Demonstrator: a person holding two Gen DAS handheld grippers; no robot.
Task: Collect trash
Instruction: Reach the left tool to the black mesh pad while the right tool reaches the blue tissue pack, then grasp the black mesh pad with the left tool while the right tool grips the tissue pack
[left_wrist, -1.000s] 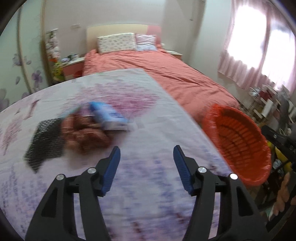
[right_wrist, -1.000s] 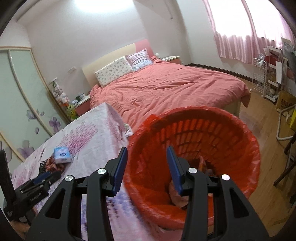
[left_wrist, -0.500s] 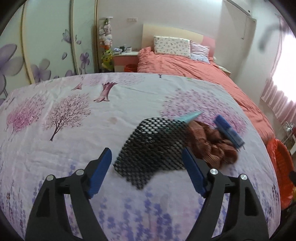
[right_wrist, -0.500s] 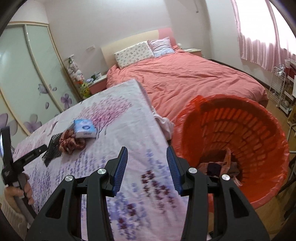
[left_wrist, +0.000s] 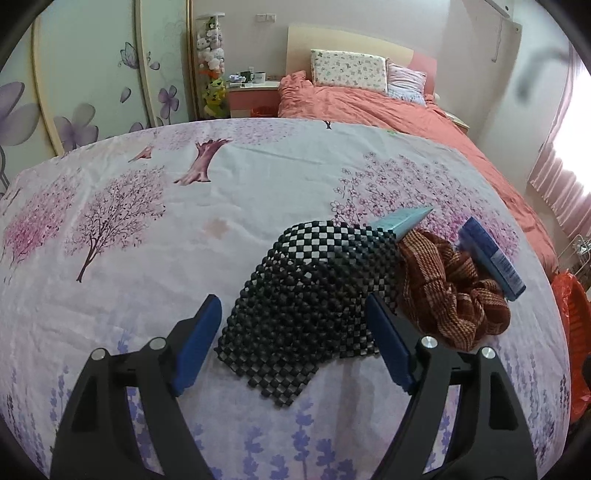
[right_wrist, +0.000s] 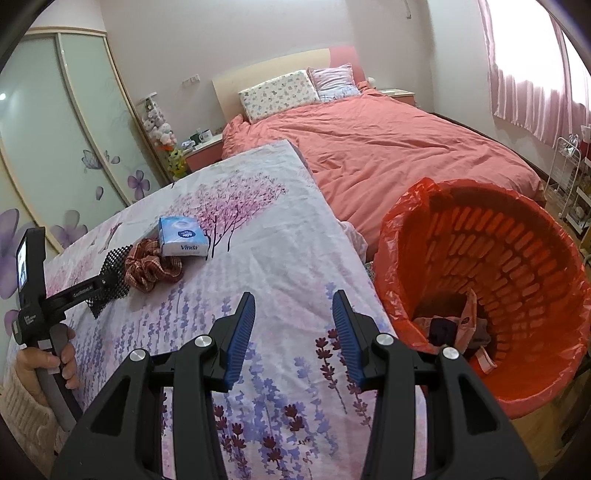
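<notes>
A black mesh mat (left_wrist: 306, 295) lies on the flowered table cloth (left_wrist: 147, 229), its near part between the fingers of my left gripper (left_wrist: 291, 314). The blue pads stand wide apart and do not press on it, so the gripper is open. To the right of the mat are a red-brown checked scrunchie (left_wrist: 450, 291), a blue tissue pack (left_wrist: 491, 258) and a teal packet (left_wrist: 402, 219) partly under the mat. My right gripper (right_wrist: 294, 299) hovers open and empty over the table's near right edge, beside the orange bin (right_wrist: 517, 251). The tissue pack (right_wrist: 183, 236) and scrunchie (right_wrist: 153, 266) lie far left of it.
The bin has a red bag liner and holds some trash (right_wrist: 450, 325). A bed with a salmon cover (right_wrist: 388, 147) stands behind the table. A hand (right_wrist: 48, 362) holds the left gripper's handle at the left. A wire rack (right_wrist: 569, 184) stands by the window.
The left gripper swung left from near the bin to the mesh mat, and its jaws widened. The right gripper moved from over the bin to the table's edge.
</notes>
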